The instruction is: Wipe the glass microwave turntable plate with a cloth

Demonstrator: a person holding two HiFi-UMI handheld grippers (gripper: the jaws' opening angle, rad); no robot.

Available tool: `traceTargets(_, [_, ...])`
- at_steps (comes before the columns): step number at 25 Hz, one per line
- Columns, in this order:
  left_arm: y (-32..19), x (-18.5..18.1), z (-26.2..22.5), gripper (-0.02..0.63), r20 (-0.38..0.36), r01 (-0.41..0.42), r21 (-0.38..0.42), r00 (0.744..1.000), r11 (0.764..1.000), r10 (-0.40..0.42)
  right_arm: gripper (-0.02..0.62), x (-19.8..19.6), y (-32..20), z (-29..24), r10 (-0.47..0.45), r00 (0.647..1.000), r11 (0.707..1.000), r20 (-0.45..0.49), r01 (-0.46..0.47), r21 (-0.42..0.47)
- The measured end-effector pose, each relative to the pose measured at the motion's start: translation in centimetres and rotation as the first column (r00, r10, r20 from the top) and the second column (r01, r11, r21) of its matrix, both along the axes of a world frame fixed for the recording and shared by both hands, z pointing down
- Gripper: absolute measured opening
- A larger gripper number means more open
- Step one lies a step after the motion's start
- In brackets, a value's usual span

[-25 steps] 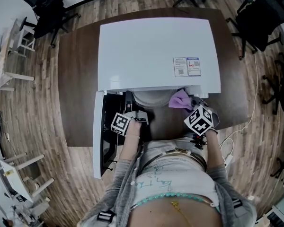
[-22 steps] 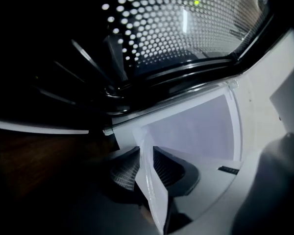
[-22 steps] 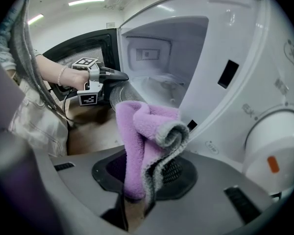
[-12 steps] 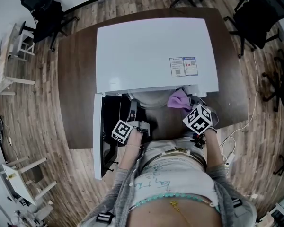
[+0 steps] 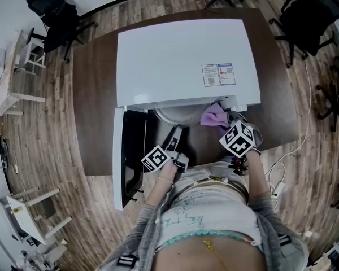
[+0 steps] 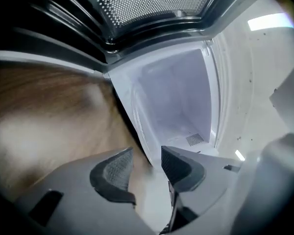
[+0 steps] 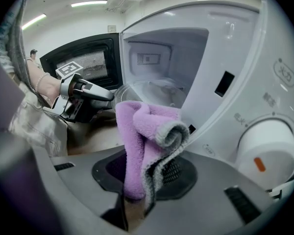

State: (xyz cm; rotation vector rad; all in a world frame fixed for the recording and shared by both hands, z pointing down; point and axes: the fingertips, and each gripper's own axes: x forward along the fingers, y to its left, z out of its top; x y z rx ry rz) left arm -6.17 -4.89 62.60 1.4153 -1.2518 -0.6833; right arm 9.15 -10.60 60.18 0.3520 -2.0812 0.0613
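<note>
The glass turntable plate (image 5: 177,116) (image 7: 144,89) lies in the open white microwave (image 5: 181,55), its front edge at the mouth of the cavity. A purple cloth (image 5: 214,117) (image 7: 137,131) is bunched between the jaws of my right gripper (image 5: 229,121) (image 7: 146,173), which is shut on it just right of the plate. My left gripper (image 5: 174,132) (image 6: 146,156) (image 7: 111,97) hangs over the table in front of the cavity, apart from the plate. Its jaws have just been opening and stand open with nothing between them.
The microwave door (image 5: 118,157) (image 6: 147,9) (image 7: 83,62) swings out to the left of the left gripper. A control knob (image 7: 267,153) sits on the panel at the right. The dark wooden table (image 5: 93,106) bears the microwave. Office chairs (image 5: 311,16) stand on the floor behind.
The left gripper has drawn back from the cavity's mouth toward the person and to the right, and its jaws have opened. The right gripper and cloth have stayed put.
</note>
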Motion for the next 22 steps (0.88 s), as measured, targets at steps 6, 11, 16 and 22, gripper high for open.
traceTargets(6, [-1.0, 0.7, 0.4, 0.071, -0.004, 0.000, 0.001, 1.000, 1.000, 0.000, 0.115, -0.2, 0.4, 0.1, -0.018, 1.000, 1.000, -0.023, 0.019, 0.017])
traceTargets(11, [-1.7, 1.3, 0.0, 0.054, -0.156, 0.059, 0.024, 0.986, 0.998, -0.054, 0.115, -0.2, 0.5, -0.2, -0.006, 1.000, 1.000, -0.006, 0.006, 0.022])
traceTargets(16, [-1.5, 1.1, 0.6, 0.048, -0.123, 0.047, -0.015, 0.991, 0.999, -0.049, 0.115, 0.2, 0.5, -0.2, 0.007, 1.000, 1.000, -0.010, -0.007, 0.028])
traceTargets(22, [-2.9, 0.7, -0.3, 0.049, -0.116, 0.041, 0.019, 0.992, 0.999, -0.039, 0.115, 0.5, 0.2, -0.4, 0.024, 1.000, 0.999, -0.013, -0.024, 0.034])
